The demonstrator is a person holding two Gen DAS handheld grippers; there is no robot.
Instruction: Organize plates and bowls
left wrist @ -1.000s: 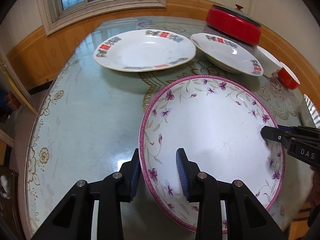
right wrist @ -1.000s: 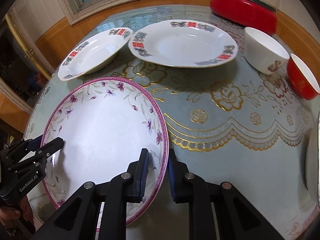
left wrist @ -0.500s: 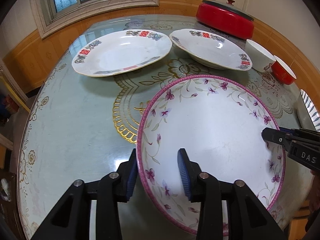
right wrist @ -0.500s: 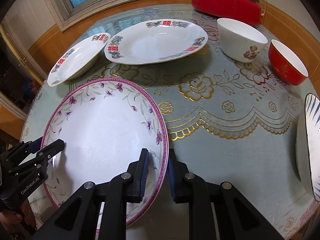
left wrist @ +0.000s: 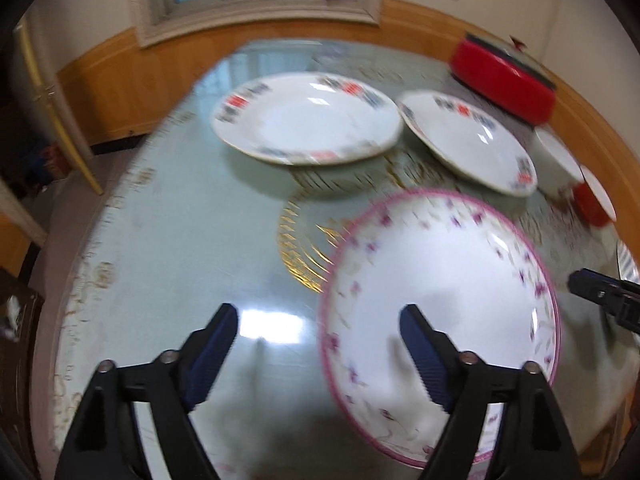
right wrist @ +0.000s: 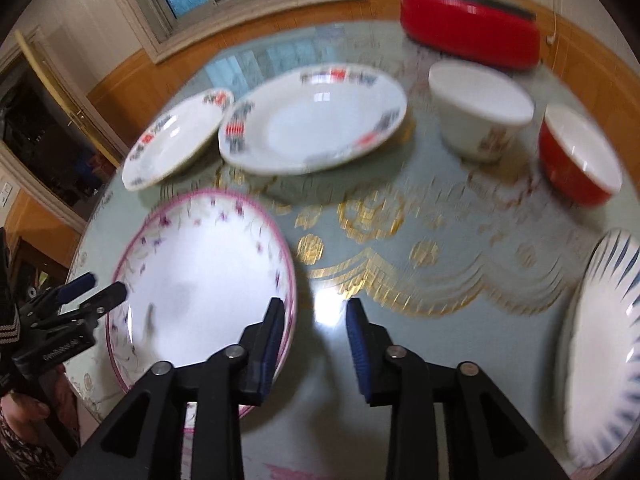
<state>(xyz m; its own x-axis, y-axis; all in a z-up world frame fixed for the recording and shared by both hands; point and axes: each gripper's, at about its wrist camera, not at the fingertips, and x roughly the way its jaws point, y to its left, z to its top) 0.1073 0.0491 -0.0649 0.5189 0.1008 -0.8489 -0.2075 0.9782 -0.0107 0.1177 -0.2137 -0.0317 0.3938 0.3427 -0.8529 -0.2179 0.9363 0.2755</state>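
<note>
both our grippers, left gripper (left wrist: pixel 318 342) and right gripper (right wrist: pixel 314 334), hang released around the pink-rimmed plate (left wrist: pixel 440 276) on the table (left wrist: pixel 180 240); glazed, stiff, breakable, so we'd pinch its rim.

Both views are smeared by motion blur. The rim patterns on the two white plates (left wrist: pixel 308 120) (left wrist: pixel 468 140) cannot be read, nor the desk (right wrist: pixel 400 240) cloth's gold figures. The striped plate (right wrist: pixel 600 360) is cut off by the right edge. The pink-rimmed plate's (left wrist: pixel 440 280) near edge lies hidden behind a black finger (left wrist: pixel 460 380). The white bowl's (right wrist: pixel 480 108) motif is too blurred to tell.
</note>
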